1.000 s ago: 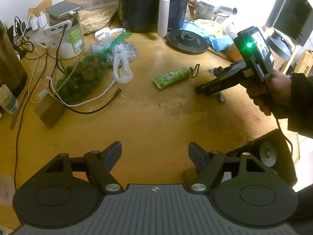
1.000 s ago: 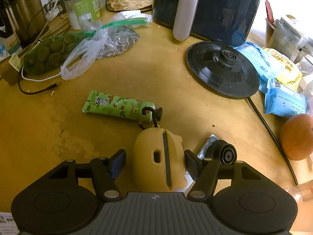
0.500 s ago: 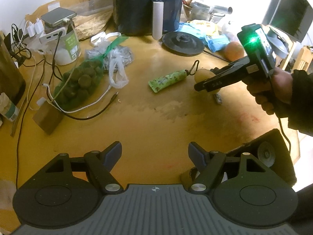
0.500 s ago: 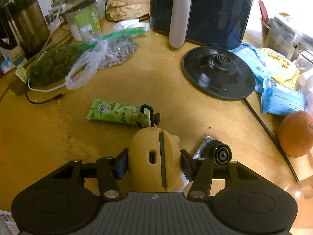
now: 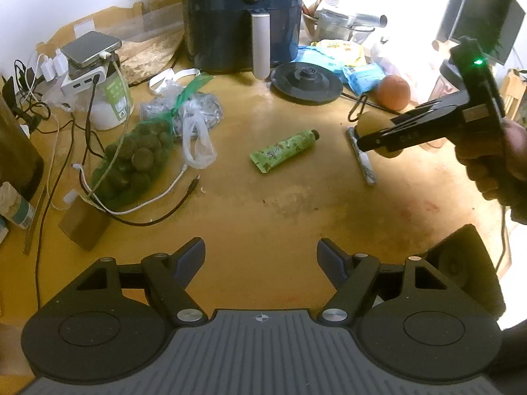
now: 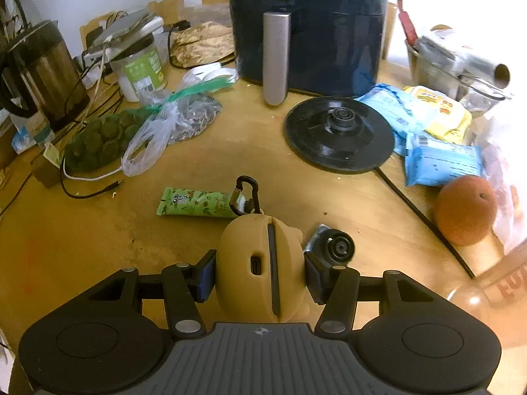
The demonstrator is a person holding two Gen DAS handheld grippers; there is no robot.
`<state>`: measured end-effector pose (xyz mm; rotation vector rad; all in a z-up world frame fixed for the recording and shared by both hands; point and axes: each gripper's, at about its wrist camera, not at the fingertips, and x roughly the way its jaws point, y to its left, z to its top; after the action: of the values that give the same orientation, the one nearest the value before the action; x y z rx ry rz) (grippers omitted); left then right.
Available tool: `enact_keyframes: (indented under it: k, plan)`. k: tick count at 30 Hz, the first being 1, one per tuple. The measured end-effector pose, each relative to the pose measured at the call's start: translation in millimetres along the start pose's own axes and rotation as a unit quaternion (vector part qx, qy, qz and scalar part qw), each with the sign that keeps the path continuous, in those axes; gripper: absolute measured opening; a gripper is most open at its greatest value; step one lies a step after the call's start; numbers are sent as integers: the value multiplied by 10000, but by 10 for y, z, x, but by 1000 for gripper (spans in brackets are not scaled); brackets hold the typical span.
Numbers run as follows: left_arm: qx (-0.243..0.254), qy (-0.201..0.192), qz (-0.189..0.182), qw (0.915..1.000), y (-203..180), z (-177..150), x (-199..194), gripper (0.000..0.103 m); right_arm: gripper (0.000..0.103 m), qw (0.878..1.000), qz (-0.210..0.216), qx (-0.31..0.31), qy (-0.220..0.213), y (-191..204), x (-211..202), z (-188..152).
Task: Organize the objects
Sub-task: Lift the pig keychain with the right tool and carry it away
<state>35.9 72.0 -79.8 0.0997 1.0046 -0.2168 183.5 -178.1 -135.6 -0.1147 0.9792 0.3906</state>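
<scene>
Scuffed yellow table, air fryer at 12 o'clock (total clutter), right gripper clamping tan case, left gripper apart.

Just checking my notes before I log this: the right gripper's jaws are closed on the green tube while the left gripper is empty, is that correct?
Not quite. The right gripper has its jaws closed on the tan case with the black clip, as the right wrist view shows. The green tube lies on the table beyond it. The left gripper is indeed empty.
</scene>
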Motion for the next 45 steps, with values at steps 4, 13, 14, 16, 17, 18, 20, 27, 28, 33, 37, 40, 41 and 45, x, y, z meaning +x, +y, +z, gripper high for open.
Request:
enact_keyframes:
  k: [4, 13, 14, 16, 17, 18, 20, 27, 28, 33, 37, 40, 41, 45]
  plan:
    - [54, 21, 11, 10000, -11, 5, 12, 75, 57, 10000, 6, 77, -57, -34, -96, -46]
    - [12, 54, 53, 10000, -54, -42, 4, 75, 57, 9998, 65, 151, -130, -76, -246, -121]
    - [0, 59, 57, 10000, -61, -53, 3, 75, 57, 9998, 75, 155, -139, -80, -261, -128]
    - [-25, 69, 62, 10000, -77, -72, 4, 75, 57, 9997, 88, 152, -156, -81, -288, -142]
    - [-35, 71, 61, 9999, -87, -80, 5, 75, 57, 9997, 94, 151, -162, -83, -302, -149]
    - [-43, 73, 59, 9999, -100, -86, 7, 75, 57, 9997, 101, 150, -168, -84, -318, -158]
    - [-50, 66, 51, 10000, -127, -90, 10, 75, 57, 9997, 116, 146, -186, -84, -348, -171]
    - [67, -28, -44, 10000, -251, -16, 62, 75, 57, 9994, 122, 229, -243, -120, -496, -255]
    - [104, -42, -60, 9999, -270, 6, 76, 75, 57, 9993, 121, 247, -251, -119, -517, -269]
    - [334, -125, -146, 9993, -364, 119, 145, 75, 57, 9990, 99, 340, -268, -121, -623, -365]
    - [560, -187, -198, 9981, -435, 225, 210, 75, 57, 9986, 87, 441, -280, -117, -694, -444]
    - [715, -225, -224, 9969, -474, 301, 262, 75, 57, 9980, 78, 558, -291, -125, -739, -510]
    - [762, -233, -233, 9965, -484, 327, 278, 75, 57, 9977, 67, 599, -296, -129, -755, -531]
    - [967, -249, -249, 9947, -505, 424, 365, 75, 57, 9963, 31, 798, -311, -154, -797, -604]
